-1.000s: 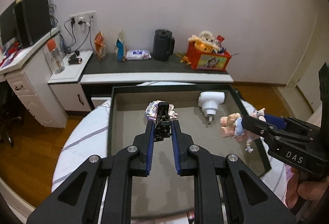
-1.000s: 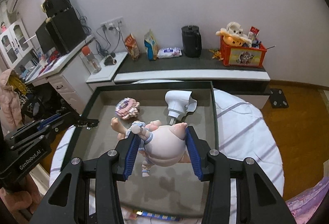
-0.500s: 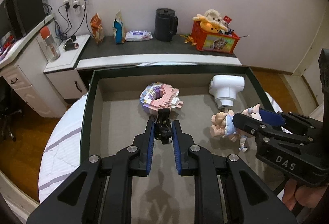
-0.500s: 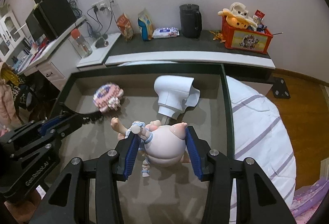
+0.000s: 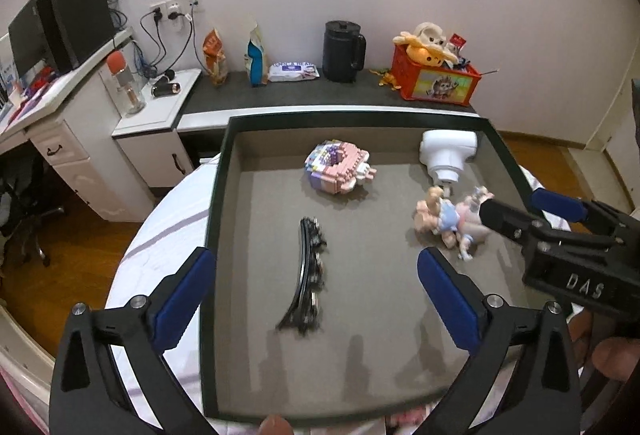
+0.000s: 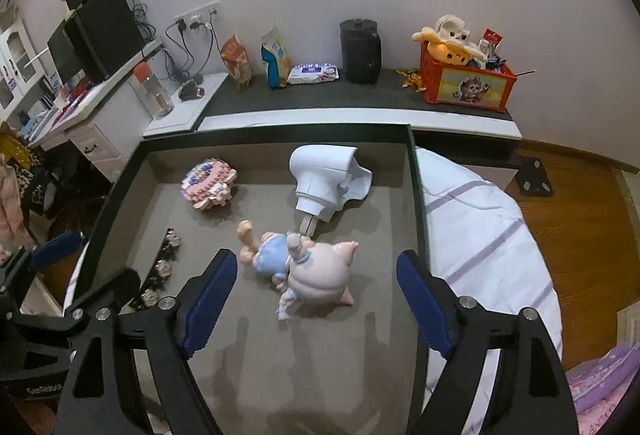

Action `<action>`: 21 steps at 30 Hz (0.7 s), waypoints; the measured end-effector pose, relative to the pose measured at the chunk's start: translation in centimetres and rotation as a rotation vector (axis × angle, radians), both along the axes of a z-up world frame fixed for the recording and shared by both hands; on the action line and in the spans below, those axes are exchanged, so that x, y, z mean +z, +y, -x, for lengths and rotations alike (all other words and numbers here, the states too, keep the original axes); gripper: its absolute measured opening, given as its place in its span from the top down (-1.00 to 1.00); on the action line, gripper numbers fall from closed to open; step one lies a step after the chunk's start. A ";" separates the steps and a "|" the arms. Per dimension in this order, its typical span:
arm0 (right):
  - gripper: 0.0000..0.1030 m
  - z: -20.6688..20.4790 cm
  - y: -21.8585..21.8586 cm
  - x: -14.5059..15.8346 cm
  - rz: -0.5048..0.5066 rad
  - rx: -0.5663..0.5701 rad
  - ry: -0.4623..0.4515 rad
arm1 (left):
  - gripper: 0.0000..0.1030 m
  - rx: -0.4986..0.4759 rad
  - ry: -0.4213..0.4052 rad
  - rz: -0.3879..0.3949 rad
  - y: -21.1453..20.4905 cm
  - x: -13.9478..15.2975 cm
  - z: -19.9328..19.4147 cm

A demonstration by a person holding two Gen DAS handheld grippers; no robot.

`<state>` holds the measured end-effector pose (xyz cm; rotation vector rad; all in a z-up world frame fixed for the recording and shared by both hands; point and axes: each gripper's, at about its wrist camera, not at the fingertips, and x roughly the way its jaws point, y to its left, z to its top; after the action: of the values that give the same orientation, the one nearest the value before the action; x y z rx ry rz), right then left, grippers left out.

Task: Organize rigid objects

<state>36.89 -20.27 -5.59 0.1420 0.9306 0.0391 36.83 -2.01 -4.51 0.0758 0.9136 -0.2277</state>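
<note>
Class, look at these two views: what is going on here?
A person with a gripper in each hand is sorting toys into a tray. Both jaws are opening. The left gripper is letting go of a black curved piece; the right gripper is releasing a pig figurine. Both lie on the tray floor.

The tray (image 5: 224, 195) had a matt grey, felt-like floor and dark, smooth walls. The pig figurine (image 6: 316, 271) looked glossy hard plastic. The white device (image 6: 324, 179) was smooth plastic with a slight sheen. The pink model (image 5: 336, 171) showed studded plastic bricks. The bedsheet (image 6: 480, 235) was striped cloth. The floor (image 6: 580, 219) was polished wood.
</note>
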 end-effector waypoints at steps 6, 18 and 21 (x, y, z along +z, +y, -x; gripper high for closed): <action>-0.65 3.6 0.8 2.5 -0.006 0.002 -0.059 | -0.99 0.010 -0.042 0.014 1.3 2.3 4.2; -0.65 13.4 2.8 6.5 -0.006 0.008 -0.164 | -0.99 0.049 -0.100 0.059 4.9 4.5 13.2; -0.65 16.0 3.2 6.9 -0.004 0.013 -0.181 | -0.99 0.062 -0.095 0.091 6.0 4.1 15.2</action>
<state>20.91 -17.06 1.33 0.1343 0.7512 0.0648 21.61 4.02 -0.40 -0.0259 0.8084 -0.2063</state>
